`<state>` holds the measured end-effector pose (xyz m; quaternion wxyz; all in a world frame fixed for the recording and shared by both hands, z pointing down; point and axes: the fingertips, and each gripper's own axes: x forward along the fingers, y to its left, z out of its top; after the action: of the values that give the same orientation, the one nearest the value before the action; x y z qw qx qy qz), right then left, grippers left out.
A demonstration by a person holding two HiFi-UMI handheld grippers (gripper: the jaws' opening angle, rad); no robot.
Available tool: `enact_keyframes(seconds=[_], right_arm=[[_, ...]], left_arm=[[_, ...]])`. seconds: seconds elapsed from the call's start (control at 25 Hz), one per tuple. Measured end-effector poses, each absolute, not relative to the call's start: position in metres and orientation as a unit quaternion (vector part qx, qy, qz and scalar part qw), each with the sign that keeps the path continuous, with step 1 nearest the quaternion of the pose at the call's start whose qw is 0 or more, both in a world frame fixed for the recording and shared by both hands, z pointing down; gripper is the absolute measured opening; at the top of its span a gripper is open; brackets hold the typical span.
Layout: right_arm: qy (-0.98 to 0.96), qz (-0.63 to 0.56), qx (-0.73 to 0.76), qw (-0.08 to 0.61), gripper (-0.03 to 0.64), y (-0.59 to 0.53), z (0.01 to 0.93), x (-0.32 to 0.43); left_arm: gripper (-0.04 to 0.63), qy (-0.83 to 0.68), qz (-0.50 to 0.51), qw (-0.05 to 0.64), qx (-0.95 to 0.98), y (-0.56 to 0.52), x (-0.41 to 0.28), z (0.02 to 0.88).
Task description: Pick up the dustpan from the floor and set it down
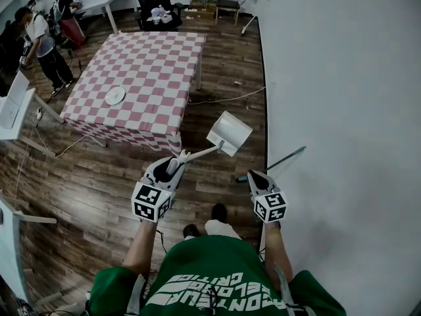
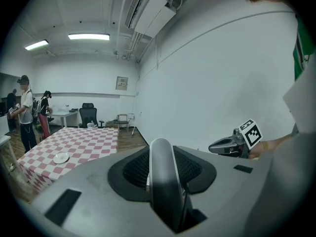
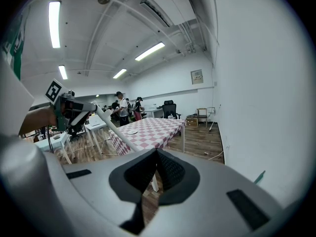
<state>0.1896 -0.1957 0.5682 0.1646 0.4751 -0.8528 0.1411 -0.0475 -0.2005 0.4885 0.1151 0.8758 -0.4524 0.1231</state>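
Observation:
The white dustpan hangs in the air above the wooden floor, its pan end pointing toward the white wall. My left gripper is shut on its long white handle. In the left gripper view that handle fills the gap between the jaws. From the right gripper view, the handle slants down from the left gripper, and the pan is hidden behind the gripper body. My right gripper hovers close beside the wall with its jaws together and nothing in them.
A dark stick with a teal end lies along the base of the white wall. A table with a pink checked cloth carries a white plate. A cable crosses the floor. People stand far left.

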Motion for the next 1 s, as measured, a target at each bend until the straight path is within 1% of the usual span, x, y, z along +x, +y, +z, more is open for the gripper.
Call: enact_keyframes(seconds=[0.72,1.0], right_arm=[[-0.853,0.146,0.471,0.171,0.008,-0.193,0.577,0.181],[-0.853,0.149,0.468,0.178,0.008,-0.192,0.585,0.178]], left_arm=[[0.126,-0.445,0.145,0.153,0.87,-0.188,-0.054,0.525],[0.126,-0.444,0.167,0.165,0.865,-0.184,-0.057,0.549]])
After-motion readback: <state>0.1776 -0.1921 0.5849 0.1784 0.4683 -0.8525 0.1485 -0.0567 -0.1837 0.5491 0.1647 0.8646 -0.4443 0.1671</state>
